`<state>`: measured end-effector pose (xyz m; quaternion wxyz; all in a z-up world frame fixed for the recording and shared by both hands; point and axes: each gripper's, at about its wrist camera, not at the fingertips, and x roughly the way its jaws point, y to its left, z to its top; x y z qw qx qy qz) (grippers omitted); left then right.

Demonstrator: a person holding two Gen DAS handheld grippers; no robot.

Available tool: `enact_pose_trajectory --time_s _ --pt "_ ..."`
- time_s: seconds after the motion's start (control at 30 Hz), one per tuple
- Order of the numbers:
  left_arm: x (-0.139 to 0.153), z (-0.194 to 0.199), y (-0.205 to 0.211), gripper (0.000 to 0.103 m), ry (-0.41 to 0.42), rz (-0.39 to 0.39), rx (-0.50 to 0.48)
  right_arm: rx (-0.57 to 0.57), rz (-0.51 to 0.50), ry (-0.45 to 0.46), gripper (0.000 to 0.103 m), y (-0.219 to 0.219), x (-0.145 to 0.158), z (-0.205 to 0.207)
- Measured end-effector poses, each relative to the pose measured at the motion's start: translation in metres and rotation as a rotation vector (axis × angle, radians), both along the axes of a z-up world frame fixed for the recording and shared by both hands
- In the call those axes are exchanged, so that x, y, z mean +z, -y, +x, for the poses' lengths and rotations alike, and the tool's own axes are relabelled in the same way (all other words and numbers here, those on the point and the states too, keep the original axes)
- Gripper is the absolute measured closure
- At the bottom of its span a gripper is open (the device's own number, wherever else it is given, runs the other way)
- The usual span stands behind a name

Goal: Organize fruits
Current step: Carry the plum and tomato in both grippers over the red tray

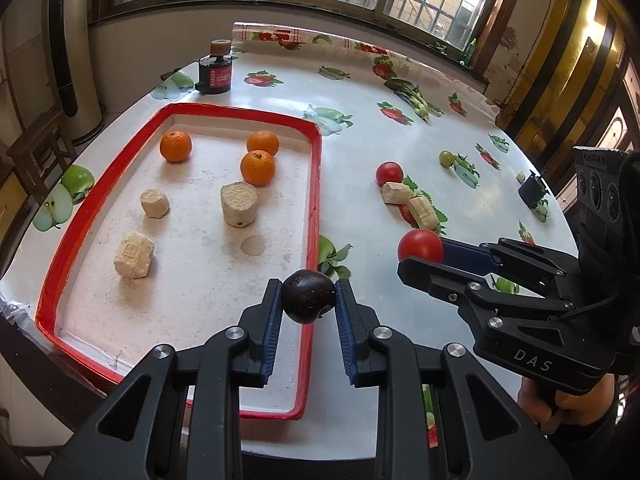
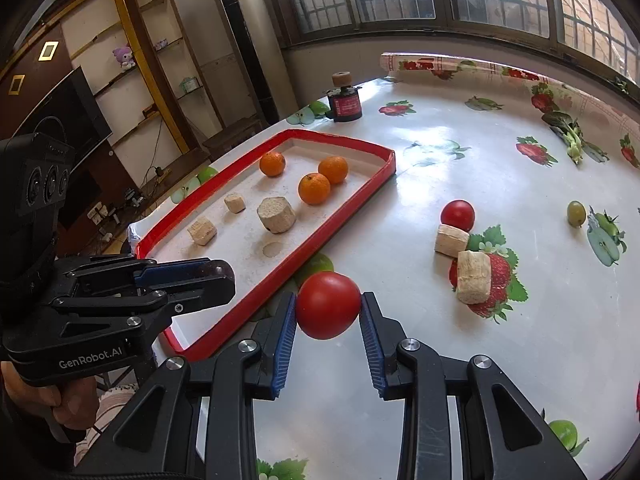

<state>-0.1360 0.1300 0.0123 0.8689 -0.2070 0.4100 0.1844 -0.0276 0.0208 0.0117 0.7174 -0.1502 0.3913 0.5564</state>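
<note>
My left gripper [image 1: 308, 298] is shut on a dark purple plum [image 1: 308, 296], held above the near right edge of the red-rimmed tray [image 1: 317, 184]. My right gripper [image 2: 328, 312] is shut on a red tomato [image 2: 328, 305], just right of the tray over the table. The tray holds three oranges [image 1: 176, 145] [image 1: 263, 143] [image 1: 258, 167] and three beige blocks [image 1: 239, 204]. A second red tomato [image 1: 389, 173] and a green grape-like fruit [image 1: 446, 158] lie on the tablecloth. In the left wrist view the right gripper [image 1: 416, 258] shows with its tomato [image 1: 421, 245].
Two beige blocks [image 2: 451, 240] [image 2: 473, 277] lie beside the loose tomato [image 2: 458, 214]. A black and red cylinder device [image 1: 215, 71] stands at the far table edge past the tray. A small black object [image 1: 532, 191] sits at the right edge. Windows run behind the table.
</note>
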Motion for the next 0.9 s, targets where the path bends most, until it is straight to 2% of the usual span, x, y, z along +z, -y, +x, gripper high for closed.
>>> enact_pose_trajectory --time_s 0.6,0.9 --pt "-0.005 -0.036 -0.039 0.079 -0.001 -0.002 0.097 0.098 0.004 0.001 0.07 -0.043 0.004 -0.032" --pt "-0.018 -0.068 -0.066 0.079 -0.006 -0.054 0.172 0.158 -0.019 -0.009 0.071 -0.068 -0.006 -0.049"
